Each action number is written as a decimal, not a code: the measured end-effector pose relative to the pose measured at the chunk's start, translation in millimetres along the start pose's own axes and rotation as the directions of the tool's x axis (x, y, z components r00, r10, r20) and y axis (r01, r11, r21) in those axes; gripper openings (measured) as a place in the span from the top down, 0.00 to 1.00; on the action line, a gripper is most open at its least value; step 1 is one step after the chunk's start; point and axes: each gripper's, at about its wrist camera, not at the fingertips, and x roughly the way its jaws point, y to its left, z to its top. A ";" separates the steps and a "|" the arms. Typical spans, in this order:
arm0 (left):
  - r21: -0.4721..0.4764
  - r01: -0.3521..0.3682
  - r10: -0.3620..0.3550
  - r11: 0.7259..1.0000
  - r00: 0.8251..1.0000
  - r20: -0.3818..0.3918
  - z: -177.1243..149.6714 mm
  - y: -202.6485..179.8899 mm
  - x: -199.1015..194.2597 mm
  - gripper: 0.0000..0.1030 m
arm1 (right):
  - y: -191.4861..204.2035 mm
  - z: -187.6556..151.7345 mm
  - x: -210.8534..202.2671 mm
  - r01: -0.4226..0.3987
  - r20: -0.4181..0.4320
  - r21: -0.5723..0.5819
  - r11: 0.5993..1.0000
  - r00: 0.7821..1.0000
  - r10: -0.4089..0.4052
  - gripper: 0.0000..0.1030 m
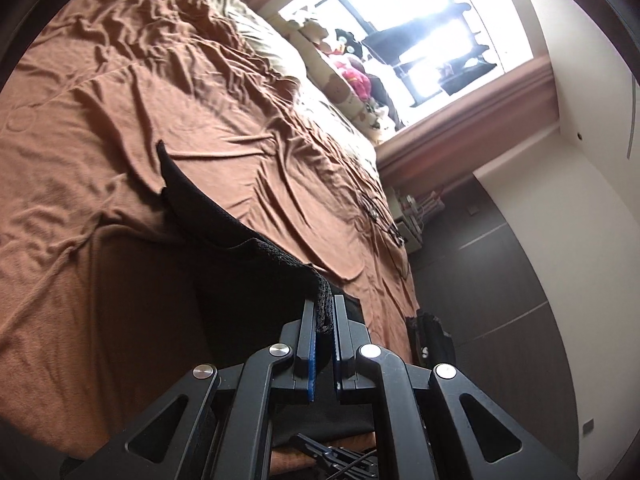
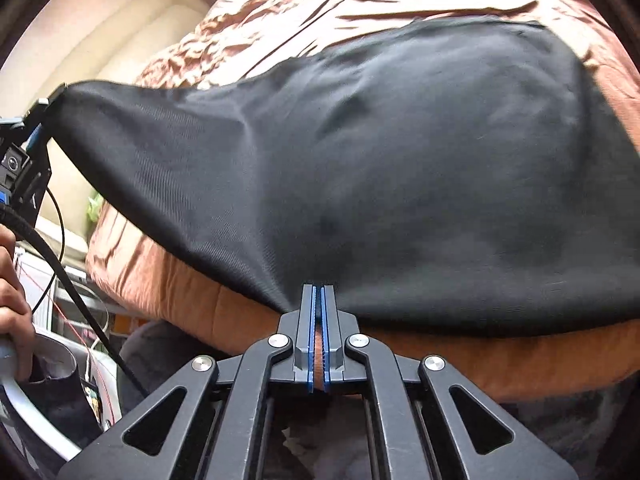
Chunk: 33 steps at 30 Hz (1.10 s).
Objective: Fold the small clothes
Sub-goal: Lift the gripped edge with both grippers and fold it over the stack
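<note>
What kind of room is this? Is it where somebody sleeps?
Most likely a bedroom. A big bed with a rumpled brown bedspread fills the view, a pillow lies at its far end, and stuffed toys sit by a bright window.

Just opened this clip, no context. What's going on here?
A person is folding a black garment on a bed covered with a brown sheet, using two hand-held tools. The left tool is shut on one black knit edge and holds that corner lifted off the bed, so the cloth stretches up toward it. The right tool is shut on the near edge of the garment at the side of the bed. The rest of the garment lies spread on the sheet.
</note>
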 end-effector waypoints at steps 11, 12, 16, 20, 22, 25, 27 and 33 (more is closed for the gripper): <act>0.102 0.035 -0.026 0.994 0.996 -0.088 -14.5 -61.4 44.1 0.94 | -56.3 -19.2 -84.8 0.004 0.172 0.055 0.998 0.985 -0.014 1.00; 0.109 0.037 -0.026 0.993 0.995 -0.098 -16.8 -65.7 49.0 0.94 | -61.6 -21.7 -90.2 0.004 0.181 0.060 0.998 0.983 -0.015 1.00; 0.134 0.043 -0.024 0.990 0.990 -0.139 -28.3 -81.4 71.5 0.94 | -69.7 -33.5 -104.8 0.003 0.212 0.082 0.997 0.977 -0.020 1.00; 0.154 0.048 -0.019 0.987 0.983 -0.184 -42.7 -93.3 93.1 0.94 | -84.4 -44.1 -121.7 0.005 0.235 0.104 0.995 0.971 -0.030 1.00; 0.168 0.052 -0.016 0.984 0.978 -0.207 -51.4 -100.0 104.3 0.94 | -92.3 -52.0 -131.4 0.005 0.244 0.124 0.992 0.969 -0.035 1.00; 0.181 0.057 -0.012 0.982 0.971 -0.240 -63.4 -108.5 120.3 0.94 | -103.5 -59.6 -140.1 0.006 0.251 0.153 0.988 0.967 -0.045 1.00; 0.187 0.059 -0.008 0.981 0.966 -0.258 -69.9 -113.2 129.6 0.94 | -112.9 -66.1 -146.1 0.002 0.257 0.169 0.986 0.965 -0.046 1.00; 0.205 0.070 -0.002 0.976 0.949 -0.314 -91.1 -128.1 158.1 0.94 | -132.7 -79.2 -161.5 -0.004 0.269 0.207 0.978 0.962 -0.053 1.00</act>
